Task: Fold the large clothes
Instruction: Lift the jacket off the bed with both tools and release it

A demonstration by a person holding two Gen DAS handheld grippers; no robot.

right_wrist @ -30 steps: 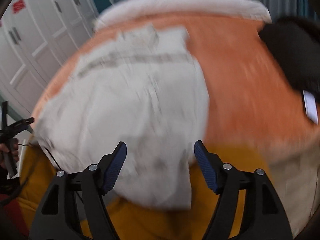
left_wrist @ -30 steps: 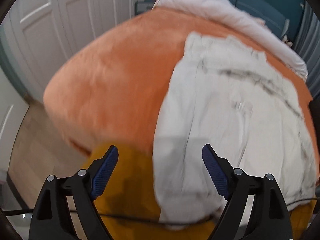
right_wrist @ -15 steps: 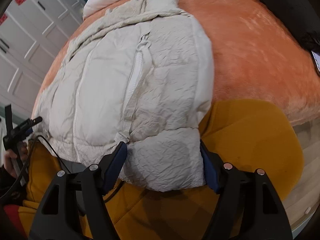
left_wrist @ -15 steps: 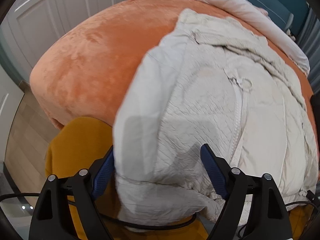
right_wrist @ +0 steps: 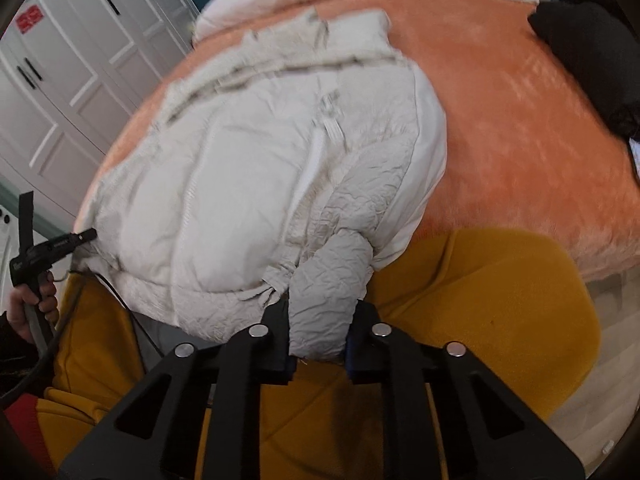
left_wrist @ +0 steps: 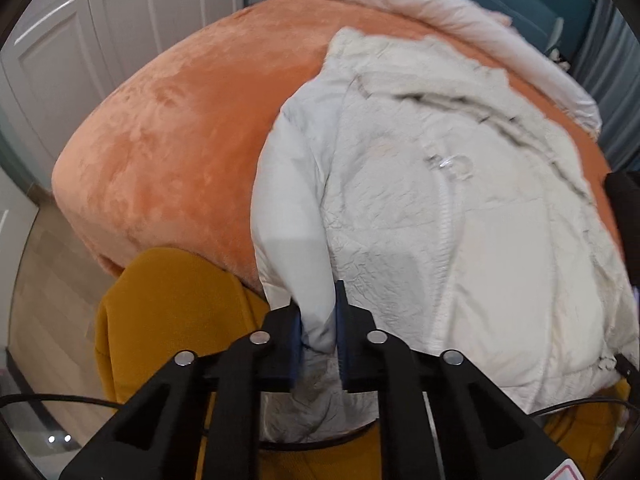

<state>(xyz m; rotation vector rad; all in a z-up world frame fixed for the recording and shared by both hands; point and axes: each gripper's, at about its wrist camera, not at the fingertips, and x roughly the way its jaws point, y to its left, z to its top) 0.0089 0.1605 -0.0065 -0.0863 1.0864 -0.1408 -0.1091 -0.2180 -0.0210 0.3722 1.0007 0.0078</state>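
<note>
Now both tongs have just been closing on the white padded jacket [left_wrist: 460,220], which lies zipped up on the orange bed [left_wrist: 168,128] with its lower edge at the bed's near side. Cloth from the jacket's bottom left corner is pinched by the left tongs [left_wrist: 318,332]. A bunched fold at its bottom right corner is gripped by the right tongs [right_wrist: 320,336]. Under both spreads a mustard-yellow cloth [right_wrist: 480,300]. At the bed's far end lies a white duvet [left_wrist: 420,4].
</note>
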